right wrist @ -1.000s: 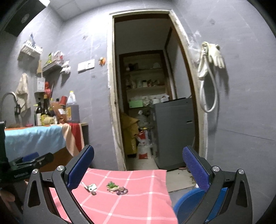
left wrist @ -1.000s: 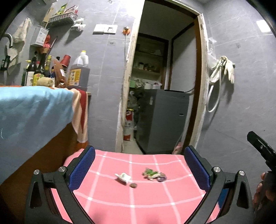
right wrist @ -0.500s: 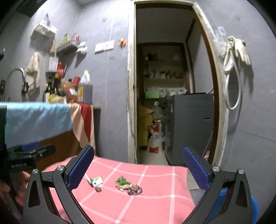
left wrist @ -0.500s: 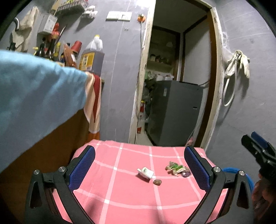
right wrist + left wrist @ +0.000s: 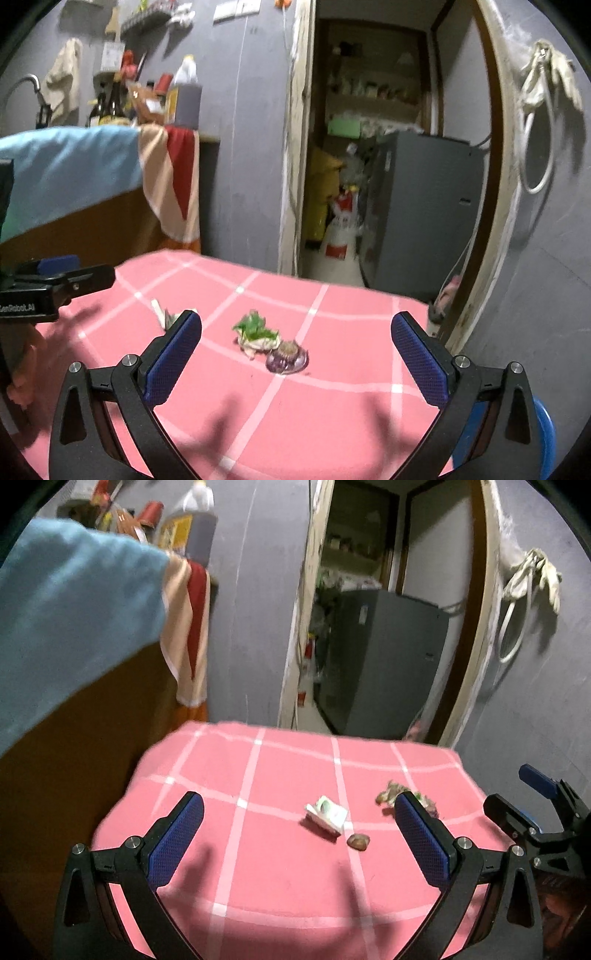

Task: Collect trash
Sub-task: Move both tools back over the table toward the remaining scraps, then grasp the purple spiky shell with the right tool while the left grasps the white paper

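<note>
Crumpled wrapper (image 5: 326,814), pit (image 5: 357,841), vegetable scraps (image 5: 255,333) on cloth.

Pink white-checked tablecloth (image 5: 280,878), blue-padded tools

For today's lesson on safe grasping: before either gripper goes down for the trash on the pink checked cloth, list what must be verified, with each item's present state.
1. Left gripper open and empty: ok.
2. Right gripper open and empty: ok.
3. White wrapper and brown scrap lie between the left fingers' line of approach: ok.
4. Green leaves and purple piece sit ahead of the right gripper, touching each other: ok.
5. The grippers are apart from each other: ok.
6. Blue container, at the table's right edge, is a ready, open bin: cannot tell.
</note>
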Action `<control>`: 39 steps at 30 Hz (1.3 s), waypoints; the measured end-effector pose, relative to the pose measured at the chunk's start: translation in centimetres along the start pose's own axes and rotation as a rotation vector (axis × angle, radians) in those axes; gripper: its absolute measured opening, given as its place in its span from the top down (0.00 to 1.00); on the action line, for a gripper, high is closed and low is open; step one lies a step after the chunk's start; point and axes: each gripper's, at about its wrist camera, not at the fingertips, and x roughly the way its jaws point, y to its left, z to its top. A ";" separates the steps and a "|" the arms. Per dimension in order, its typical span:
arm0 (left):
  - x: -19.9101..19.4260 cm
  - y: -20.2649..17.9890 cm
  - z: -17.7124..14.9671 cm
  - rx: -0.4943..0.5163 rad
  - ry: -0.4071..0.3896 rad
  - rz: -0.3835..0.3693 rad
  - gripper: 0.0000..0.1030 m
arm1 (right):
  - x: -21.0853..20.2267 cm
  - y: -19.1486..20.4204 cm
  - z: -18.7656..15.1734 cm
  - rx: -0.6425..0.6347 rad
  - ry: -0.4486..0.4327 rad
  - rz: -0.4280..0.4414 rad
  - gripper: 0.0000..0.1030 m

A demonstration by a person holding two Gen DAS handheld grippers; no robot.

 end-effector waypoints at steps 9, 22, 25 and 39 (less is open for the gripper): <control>3.4 0.5 -0.2 -0.072 0.137 -0.050 0.12 | 3.7 -0.9 -0.7 0.034 0.162 0.031 0.18; 7.0 0.8 -0.2 -0.144 0.292 -0.070 0.51 | 8.9 -1.1 -1.1 0.020 0.412 0.065 0.41; 7.2 1.1 -0.1 -0.173 0.300 -0.083 0.58 | 9.9 -1.3 -1.2 0.031 0.450 0.089 0.45; 7.3 1.2 -0.1 -0.237 0.327 -0.119 0.97 | 9.6 -1.3 -1.5 0.057 0.465 0.153 0.67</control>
